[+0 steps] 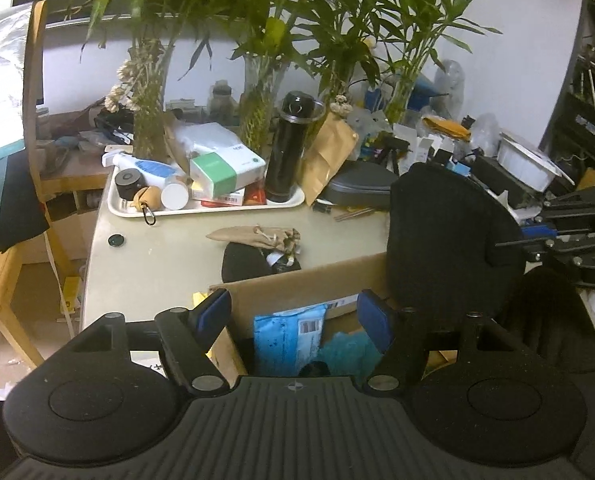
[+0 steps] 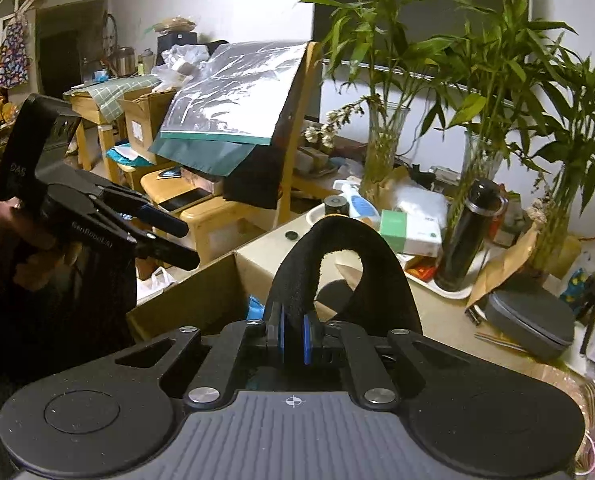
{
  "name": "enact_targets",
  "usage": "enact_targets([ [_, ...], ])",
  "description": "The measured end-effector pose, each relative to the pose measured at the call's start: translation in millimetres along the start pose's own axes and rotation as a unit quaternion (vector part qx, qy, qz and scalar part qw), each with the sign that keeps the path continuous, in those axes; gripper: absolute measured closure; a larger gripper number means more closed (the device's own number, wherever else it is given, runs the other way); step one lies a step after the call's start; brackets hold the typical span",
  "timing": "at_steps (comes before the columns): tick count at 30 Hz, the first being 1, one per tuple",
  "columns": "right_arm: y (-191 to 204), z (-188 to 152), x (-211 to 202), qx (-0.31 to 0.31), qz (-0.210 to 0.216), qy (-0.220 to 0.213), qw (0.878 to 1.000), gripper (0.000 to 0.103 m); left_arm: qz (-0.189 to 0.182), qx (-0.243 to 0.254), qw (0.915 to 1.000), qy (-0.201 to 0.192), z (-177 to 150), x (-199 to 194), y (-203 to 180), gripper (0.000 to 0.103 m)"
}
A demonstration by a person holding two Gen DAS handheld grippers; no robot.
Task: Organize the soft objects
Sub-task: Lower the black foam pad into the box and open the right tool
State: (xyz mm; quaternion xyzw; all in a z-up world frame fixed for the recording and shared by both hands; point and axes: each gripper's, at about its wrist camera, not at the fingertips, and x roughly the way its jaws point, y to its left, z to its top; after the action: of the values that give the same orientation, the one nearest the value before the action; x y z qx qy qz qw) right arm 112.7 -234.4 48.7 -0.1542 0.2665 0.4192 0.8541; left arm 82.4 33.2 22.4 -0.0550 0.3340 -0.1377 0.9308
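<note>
The right gripper [image 2: 293,338] had its fingers pinched on a floppy black fabric pad [image 1: 453,236], held upright above the open brown cardboard box [image 1: 297,280] at the counter's near edge, while the left gripper [image 1: 293,316], fingers wide and empty, hovered beside it.

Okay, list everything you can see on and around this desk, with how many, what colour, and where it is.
black soft pad: one, black, pinched in the right gripper above the box
cardboard box: one, brown, open, at the desk's near edge
blue packets: at least two, blue, inside the box
drawstring pouch: one, tan, on the desk beyond the box
tray: one, white, holding bottles and boxes
flask: one, black, upright on the tray
plant vases: several, clear glass, behind the tray
grey case: one, right of the tray
left gripper: open, over the box
right gripper: shut on the pad
</note>
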Motion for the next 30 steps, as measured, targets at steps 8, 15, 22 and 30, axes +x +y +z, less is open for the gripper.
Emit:
enact_targets([
  [8, 8, -18, 32, -0.006, 0.041, 0.057, 0.998, 0.029, -0.011, 0.009, 0.9991, -0.039, -1, -16, -2, 0.034],
  [15, -24, 7, 43, 0.058, 0.042, 0.022, 0.997, 0.01, 0.008, 0.009, 0.9974, -0.071, 7, -33, -5, 0.034],
  [22, -25, 40, 61, 0.052, 0.053, 0.007, 0.997, 0.005, 0.02, 0.011, 0.9939, -0.108, 18, -54, -7, 0.034],
  [30, -16, 56, 63, 0.028, 0.037, -0.001, 0.999, 0.004, 0.018, 0.012, 0.9943, -0.105, 17, -50, -7, 0.034],
])
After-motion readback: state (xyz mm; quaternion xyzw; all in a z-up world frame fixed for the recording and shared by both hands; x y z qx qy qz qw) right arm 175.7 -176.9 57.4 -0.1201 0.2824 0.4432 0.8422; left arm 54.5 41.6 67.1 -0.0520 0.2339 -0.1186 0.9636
